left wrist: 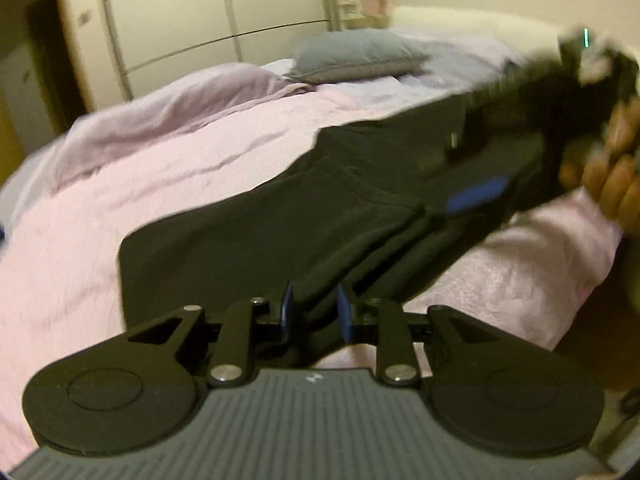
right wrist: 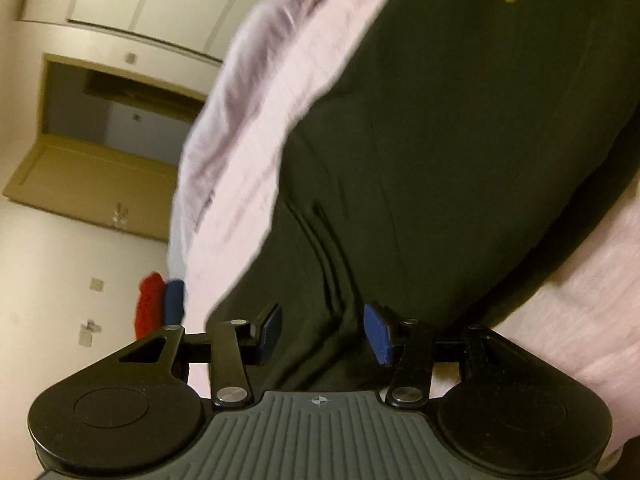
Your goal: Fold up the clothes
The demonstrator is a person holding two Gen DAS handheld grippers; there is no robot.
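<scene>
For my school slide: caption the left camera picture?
Left tongs pinch black clothing on a pink bed.

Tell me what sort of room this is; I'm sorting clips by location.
Most likely a bedroom: a bed with a pink cover, a grey pillow, and a tall wardrobe behind.

No legible text, brand, number or label is found; only a small unreadable mark is seen on each gripper body.

Your right gripper [right wrist: 323,334] sits with blue pads [right wrist: 376,332] apart around a fold of the dark garment [right wrist: 440,140] (small yellow mark near the top) on pink bedding [right wrist: 256,168].
</scene>
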